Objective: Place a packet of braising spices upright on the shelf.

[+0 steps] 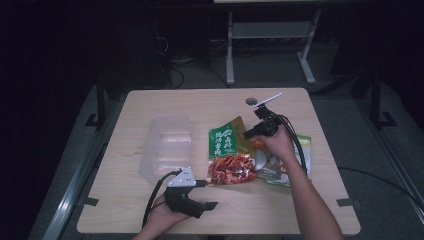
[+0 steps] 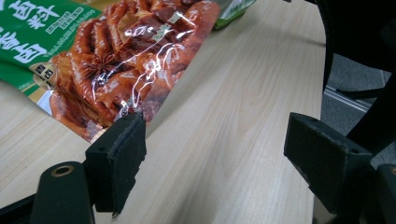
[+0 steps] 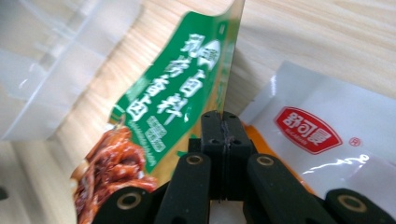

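A green snack packet (image 1: 229, 149) printed with red-brown meat lies at the table's middle. My right gripper (image 1: 259, 130) is shut on its right edge near the top corner; in the right gripper view the shut gripper (image 3: 224, 125) pinches the green packet (image 3: 173, 98), whose corner curls upward. A white packet (image 1: 296, 159) with a red logo lies just right of it, partly under the hand, and it also lies beside the jaws in the right gripper view (image 3: 327, 135). My left gripper (image 1: 206, 194) is open near the packet's lower end. In its own view the left gripper (image 2: 215, 140) stands over bare wood, with the packet (image 2: 116, 56) just beyond the left jaw.
A clear plastic container (image 1: 167, 145) lies left of the packets, and it sits at the upper left of the right gripper view (image 3: 46, 60). A round grommet (image 1: 251, 101) sits near the table's (image 1: 150, 210) far edge. Metal frame legs (image 1: 230, 55) stand on the floor beyond.
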Demonstrator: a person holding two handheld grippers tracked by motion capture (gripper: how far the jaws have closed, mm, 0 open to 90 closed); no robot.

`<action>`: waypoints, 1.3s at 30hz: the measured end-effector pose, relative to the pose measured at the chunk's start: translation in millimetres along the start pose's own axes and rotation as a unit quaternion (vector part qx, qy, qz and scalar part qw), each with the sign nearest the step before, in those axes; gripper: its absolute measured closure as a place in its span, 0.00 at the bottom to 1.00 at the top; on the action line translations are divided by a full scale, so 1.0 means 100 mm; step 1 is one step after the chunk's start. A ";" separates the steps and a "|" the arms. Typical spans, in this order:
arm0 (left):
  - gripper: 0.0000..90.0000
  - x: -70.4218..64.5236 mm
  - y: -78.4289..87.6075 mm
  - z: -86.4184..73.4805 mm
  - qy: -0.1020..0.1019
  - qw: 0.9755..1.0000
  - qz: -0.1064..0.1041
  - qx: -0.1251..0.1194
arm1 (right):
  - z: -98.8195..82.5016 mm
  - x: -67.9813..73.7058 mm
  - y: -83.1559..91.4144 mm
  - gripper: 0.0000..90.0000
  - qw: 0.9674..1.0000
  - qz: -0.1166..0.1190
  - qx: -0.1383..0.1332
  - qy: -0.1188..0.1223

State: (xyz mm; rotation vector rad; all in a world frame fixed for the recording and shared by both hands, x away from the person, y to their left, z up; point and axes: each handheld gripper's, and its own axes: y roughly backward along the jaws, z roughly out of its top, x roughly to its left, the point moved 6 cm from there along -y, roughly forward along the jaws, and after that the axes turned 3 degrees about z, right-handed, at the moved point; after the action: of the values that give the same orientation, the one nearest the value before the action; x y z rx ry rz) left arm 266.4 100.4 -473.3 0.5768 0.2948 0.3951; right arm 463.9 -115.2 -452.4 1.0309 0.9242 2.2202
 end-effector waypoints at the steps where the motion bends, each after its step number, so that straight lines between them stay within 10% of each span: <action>1: 0.25 -0.01 0.00 0.00 0.005 1.000 -0.006 0.002 | 0.00 0.04 0.03 1.00 1.000 0.003 0.001 0.005; 10: 0.27 -0.03 -0.06 0.02 -0.003 1.000 -0.004 0.006 | -0.08 0.48 0.40 1.00 0.996 -0.005 -0.062 0.067; 18: 0.19 -0.07 -0.03 0.19 0.009 0.999 0.035 -0.032 | -0.41 0.94 0.84 1.00 0.978 -0.003 -0.144 0.151; 27: 0.19 0.14 -0.23 0.38 0.083 0.993 0.055 -0.057 | -0.56 0.88 1.01 1.00 0.972 -0.003 -0.160 0.172; 32: 0.19 0.40 -0.36 0.47 0.139 0.984 0.084 -0.068 | -0.59 0.91 1.05 1.00 0.969 0.010 -0.170 0.181; 39: 0.21 0.38 -0.54 0.51 0.140 0.988 0.057 -0.043 | -0.62 0.98 1.06 1.00 0.962 0.014 -0.167 0.214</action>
State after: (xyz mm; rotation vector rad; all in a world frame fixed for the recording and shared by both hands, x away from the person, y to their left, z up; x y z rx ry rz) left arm 334.6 52.1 -469.2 0.4542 0.5126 0.5987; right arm 340.2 -137.2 -357.8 0.4190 0.6659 2.5618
